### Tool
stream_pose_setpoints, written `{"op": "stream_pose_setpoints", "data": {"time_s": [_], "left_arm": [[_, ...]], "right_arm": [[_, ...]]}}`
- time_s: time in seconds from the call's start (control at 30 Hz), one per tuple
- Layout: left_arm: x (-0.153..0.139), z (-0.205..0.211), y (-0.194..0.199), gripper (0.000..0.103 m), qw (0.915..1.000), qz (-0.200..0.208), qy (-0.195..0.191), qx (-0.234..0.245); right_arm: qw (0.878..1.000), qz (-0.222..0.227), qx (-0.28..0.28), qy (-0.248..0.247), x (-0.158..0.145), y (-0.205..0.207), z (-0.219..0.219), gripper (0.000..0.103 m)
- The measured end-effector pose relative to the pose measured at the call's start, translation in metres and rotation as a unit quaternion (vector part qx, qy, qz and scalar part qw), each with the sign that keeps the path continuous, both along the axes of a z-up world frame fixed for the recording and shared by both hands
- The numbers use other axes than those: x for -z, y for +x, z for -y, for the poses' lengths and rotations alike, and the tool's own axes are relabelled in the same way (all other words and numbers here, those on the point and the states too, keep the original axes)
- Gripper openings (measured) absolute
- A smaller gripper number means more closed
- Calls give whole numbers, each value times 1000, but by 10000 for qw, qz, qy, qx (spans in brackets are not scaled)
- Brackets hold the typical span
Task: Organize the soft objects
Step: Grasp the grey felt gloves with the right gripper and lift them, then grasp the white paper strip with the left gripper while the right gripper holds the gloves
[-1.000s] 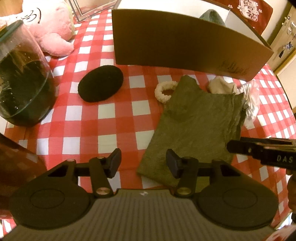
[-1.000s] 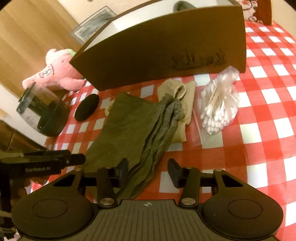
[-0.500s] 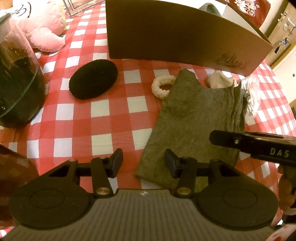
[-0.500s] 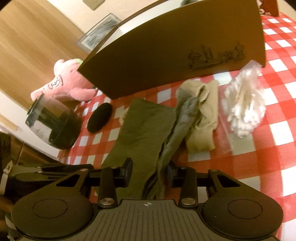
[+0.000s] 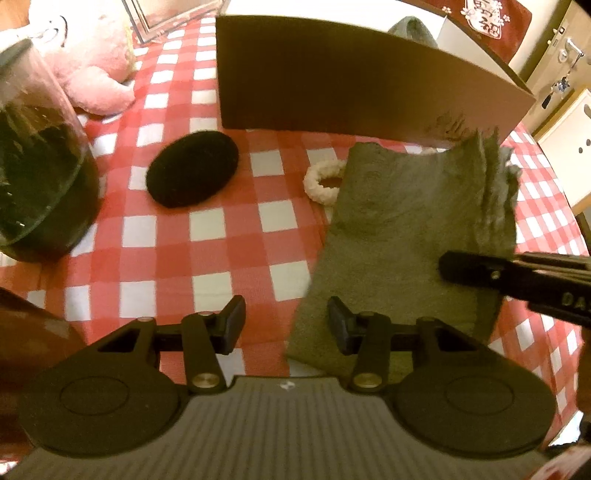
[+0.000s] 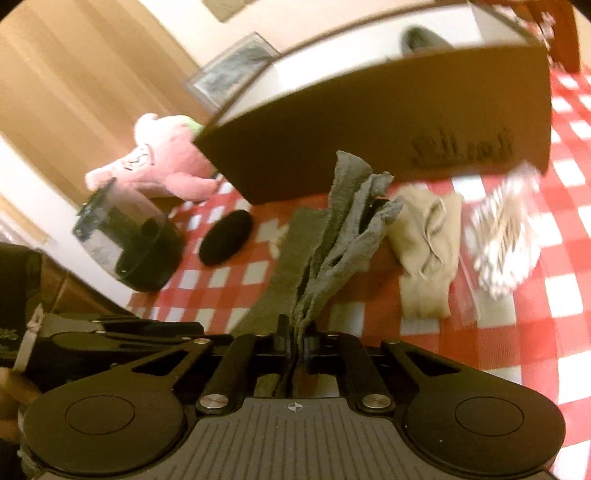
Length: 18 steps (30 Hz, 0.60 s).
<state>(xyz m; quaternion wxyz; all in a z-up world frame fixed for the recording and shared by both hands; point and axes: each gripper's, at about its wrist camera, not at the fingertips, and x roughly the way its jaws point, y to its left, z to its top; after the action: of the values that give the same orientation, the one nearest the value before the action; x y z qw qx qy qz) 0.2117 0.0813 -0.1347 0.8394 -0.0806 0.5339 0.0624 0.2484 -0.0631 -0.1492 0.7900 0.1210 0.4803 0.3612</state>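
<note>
An olive-green folded cloth (image 5: 413, 236) lies on the red-checked table. My right gripper (image 6: 295, 343) is shut on its right edge and lifts that edge, so the cloth (image 6: 332, 236) stands up in folds. The right gripper also shows in the left wrist view (image 5: 454, 267). My left gripper (image 5: 286, 323) is open and empty, low over the cloth's near-left corner. A brown box (image 5: 351, 85) stands behind the cloth; a grey soft item (image 5: 413, 27) sits inside it.
A black oval pad (image 5: 192, 168), a cream scrunchie (image 5: 323, 182), a pink plush toy (image 5: 92, 70) and a dark glass jar (image 5: 33, 177) are to the left. A beige cloth (image 6: 428, 243) and a bag of cotton swabs (image 6: 506, 236) lie to the right.
My right gripper closed on the olive cloth's edge and raised it, lifting the far right side off the table. The left gripper stayed open and shifted slightly.
</note>
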Motion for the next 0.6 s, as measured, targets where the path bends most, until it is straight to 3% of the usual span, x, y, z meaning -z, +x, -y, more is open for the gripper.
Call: {"op": "stream_pose_setpoints", "data": {"time_s": [0.23,0.6], "left_arm": [[-16,-1,-1,45,9997,213,76,24],[-20,15,8,45,9990,310,114,294]], "right_arm": [[9993,368,61,-4,-32,-6,14,5],[9946,751,652,-308,-75,-6,63,5]]}}
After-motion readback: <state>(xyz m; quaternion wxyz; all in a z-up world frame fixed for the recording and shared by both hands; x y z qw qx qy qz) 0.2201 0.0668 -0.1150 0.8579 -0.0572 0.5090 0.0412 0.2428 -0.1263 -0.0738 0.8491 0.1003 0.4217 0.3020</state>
